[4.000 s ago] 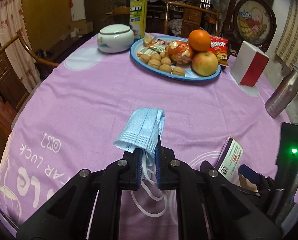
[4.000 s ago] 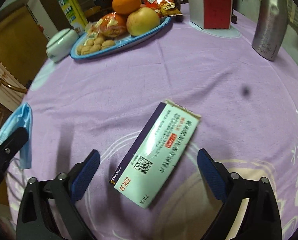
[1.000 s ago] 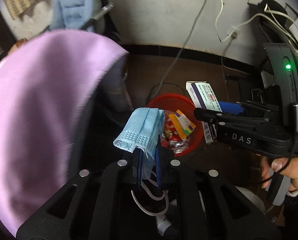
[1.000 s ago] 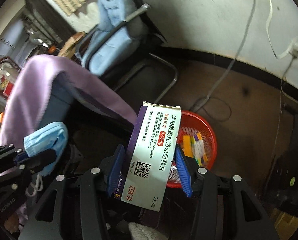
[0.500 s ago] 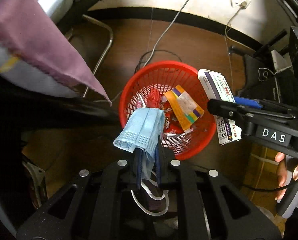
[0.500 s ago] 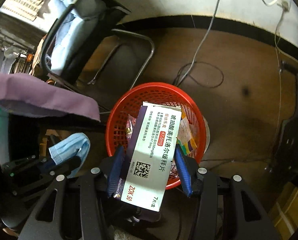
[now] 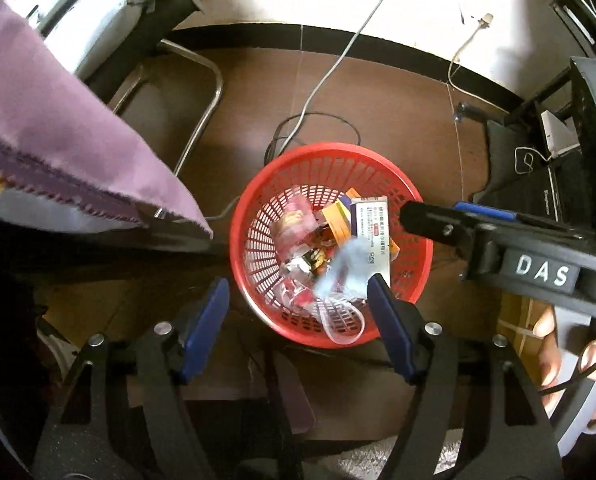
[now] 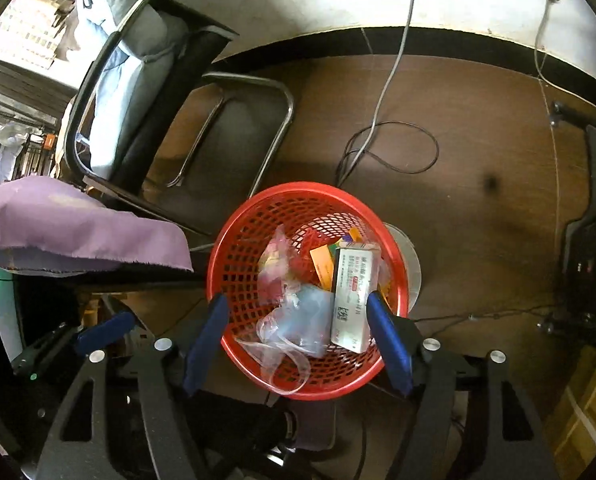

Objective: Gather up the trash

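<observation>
A red mesh basket (image 7: 257, 208) (image 8: 233, 240) stands on the brown floor below both grippers. In it lie the blue face mask (image 7: 346, 268) (image 8: 310, 316), blurred in the left wrist view, and the white medicine box (image 7: 372, 232) (image 8: 352, 292), among several wrappers. My left gripper (image 7: 298, 320) hangs above the basket's near rim with its jaws opening and nothing between the pads. My right gripper (image 8: 298, 340) is likewise over the basket, jaws opening, gripping nothing. The right gripper's body (image 7: 518, 256) shows in the left wrist view, held by a hand (image 7: 570, 356).
A purple tablecloth corner (image 7: 57, 136) (image 8: 77, 228) hangs at the left. A metal-framed chair (image 8: 145, 92) stands behind the basket. Cables (image 8: 386, 140) trail over the floor to the wall. Dark equipment (image 7: 558, 152) sits at the right.
Both grippers have opened. The face mask has dropped from the left one and the medicine box from the right one into the red basket.
</observation>
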`<state>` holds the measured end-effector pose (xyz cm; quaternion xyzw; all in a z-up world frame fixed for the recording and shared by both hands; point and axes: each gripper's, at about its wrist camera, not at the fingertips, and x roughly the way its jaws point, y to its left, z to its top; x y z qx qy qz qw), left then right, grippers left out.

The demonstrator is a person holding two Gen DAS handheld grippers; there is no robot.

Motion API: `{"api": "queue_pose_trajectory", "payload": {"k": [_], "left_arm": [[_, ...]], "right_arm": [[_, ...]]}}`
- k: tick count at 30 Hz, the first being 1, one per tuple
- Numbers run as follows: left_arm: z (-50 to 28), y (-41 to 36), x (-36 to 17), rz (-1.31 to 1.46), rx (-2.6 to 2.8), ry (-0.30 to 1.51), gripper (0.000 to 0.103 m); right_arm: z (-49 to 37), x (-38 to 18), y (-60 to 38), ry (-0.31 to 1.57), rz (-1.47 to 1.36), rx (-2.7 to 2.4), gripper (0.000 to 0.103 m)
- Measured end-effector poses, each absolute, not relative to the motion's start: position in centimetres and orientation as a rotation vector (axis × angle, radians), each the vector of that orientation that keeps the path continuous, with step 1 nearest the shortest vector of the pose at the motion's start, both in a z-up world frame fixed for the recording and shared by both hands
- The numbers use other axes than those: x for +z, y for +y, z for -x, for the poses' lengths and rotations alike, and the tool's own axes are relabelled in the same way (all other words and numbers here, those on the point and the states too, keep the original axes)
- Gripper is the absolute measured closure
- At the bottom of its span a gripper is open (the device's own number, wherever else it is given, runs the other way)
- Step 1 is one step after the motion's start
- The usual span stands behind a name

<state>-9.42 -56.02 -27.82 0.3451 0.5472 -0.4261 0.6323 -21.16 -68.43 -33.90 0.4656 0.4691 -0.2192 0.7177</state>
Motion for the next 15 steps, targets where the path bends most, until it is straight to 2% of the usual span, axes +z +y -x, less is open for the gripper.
{"api": "queue_pose_trajectory", "payload": {"k": [11,15], "left_arm": [[11.2,-53.4,-24.2,-0.751,-1.022,1.202,0.033],[12.4,-52.4,-22.5,-0.753,-1.058,1.155,0.032]], "right_arm": [[22.8,-29.0,-67.8,1.015,-0.956,-0.537,0.030],[23.0,-26.4,-67.0,1.017,-0.902,-0.572,0.024]]}}
